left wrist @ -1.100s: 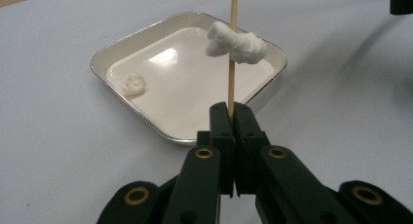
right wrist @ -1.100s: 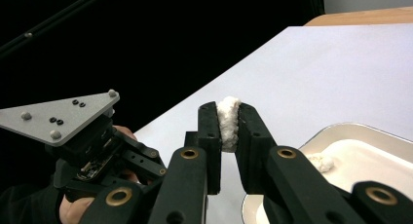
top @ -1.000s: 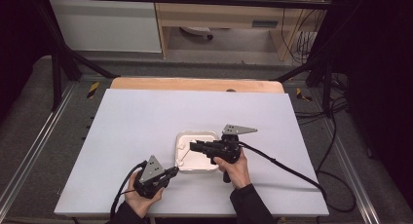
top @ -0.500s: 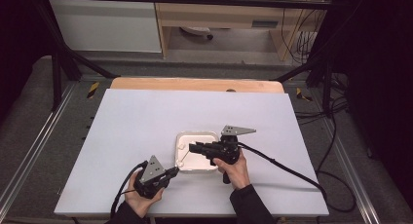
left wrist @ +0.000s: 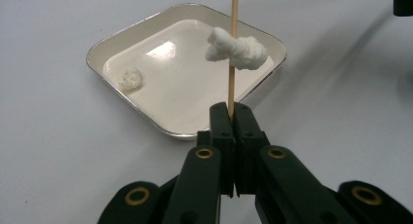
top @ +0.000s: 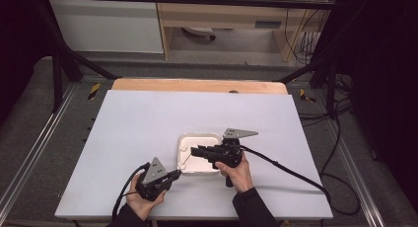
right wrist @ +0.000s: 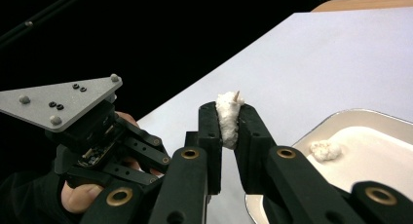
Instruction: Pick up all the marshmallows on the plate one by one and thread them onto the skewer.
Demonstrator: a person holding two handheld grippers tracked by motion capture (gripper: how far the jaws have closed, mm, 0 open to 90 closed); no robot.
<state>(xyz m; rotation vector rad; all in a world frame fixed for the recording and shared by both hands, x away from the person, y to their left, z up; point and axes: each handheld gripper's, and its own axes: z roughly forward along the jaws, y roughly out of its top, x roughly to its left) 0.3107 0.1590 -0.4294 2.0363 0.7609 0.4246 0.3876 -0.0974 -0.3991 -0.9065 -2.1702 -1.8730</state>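
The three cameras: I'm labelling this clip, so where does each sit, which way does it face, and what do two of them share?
High view: above the table's near side, looking forward and down; forearms, left gripper, right gripper.
Left gripper view: rides the left gripper, faces the tray along the skewer.
Right gripper view: rides the right gripper, faces the person's left hand.
Shared: both gripper views show the white piece on the skewer.

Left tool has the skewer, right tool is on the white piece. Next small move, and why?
Probably slide the white piece further along the skewer toward the left tool. The right tool is shut on that piece, and only the skewer's tip pokes through its top. The left tool clamps the skewer's lower end, so it can brace the push. One more white piece waits in the tray.
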